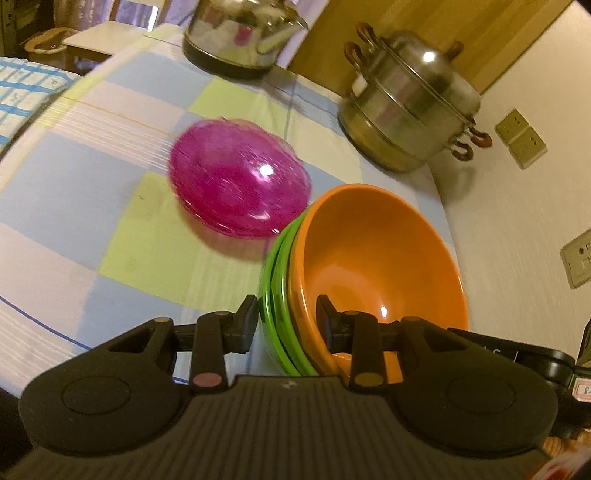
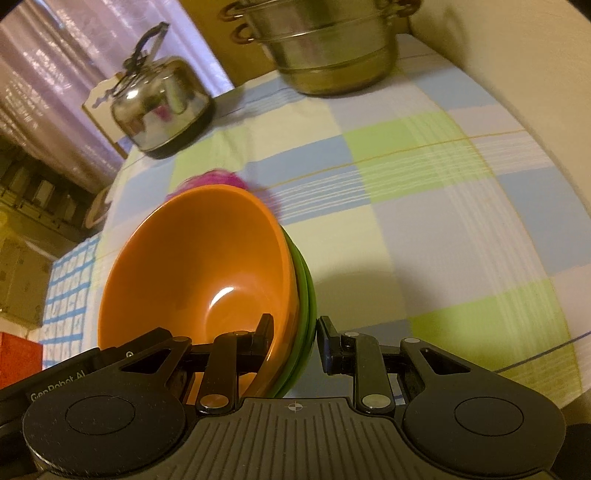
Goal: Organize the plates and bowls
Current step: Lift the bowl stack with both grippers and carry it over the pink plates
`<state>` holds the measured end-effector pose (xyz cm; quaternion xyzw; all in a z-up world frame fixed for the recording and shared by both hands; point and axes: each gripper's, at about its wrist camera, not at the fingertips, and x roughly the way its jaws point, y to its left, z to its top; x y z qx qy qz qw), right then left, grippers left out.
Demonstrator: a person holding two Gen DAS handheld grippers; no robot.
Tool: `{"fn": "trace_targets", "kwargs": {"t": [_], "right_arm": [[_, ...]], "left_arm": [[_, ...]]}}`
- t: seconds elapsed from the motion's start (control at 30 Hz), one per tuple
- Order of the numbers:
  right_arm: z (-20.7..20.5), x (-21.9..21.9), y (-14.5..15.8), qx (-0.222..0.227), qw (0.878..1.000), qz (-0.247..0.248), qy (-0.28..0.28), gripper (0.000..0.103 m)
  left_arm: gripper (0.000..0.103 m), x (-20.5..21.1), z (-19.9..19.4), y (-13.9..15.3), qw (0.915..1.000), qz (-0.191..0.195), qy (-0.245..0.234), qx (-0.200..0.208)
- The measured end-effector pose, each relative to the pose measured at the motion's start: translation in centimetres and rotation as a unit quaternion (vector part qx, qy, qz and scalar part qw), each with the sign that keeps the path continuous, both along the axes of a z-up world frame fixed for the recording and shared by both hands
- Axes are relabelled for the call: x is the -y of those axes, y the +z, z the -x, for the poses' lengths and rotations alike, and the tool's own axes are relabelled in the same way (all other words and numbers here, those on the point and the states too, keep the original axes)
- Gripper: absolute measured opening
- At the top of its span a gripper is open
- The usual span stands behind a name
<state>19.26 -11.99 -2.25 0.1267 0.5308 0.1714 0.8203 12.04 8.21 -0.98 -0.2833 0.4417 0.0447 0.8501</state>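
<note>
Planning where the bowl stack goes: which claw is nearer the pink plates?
Left. The left claw, clamped on the bowl stack, has the pink plates just beyond; from the right claw they peek out behind the bowls.

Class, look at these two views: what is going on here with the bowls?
A person with two handheld grippers holds a nested stack of bowls, orange bowl inside green bowls. The left gripper and right gripper each clamp the stack's rim from opposite sides. Purple plates lie on the checked tablecloth, near a kettle and steamer pot.
</note>
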Motion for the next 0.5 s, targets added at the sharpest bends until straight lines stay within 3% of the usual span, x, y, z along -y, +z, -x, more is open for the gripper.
{"fn": "trace_targets", "kwargs": {"t": [0.5], "right_arm": [[-2.6, -6.0, 0.8, 0.008, 0.999, -0.014, 0.034, 0.025]], "left_arm": [[0.030, -5.3, -1.2, 1.6, 0.9993, -0.012, 0.033, 0.015]]}}
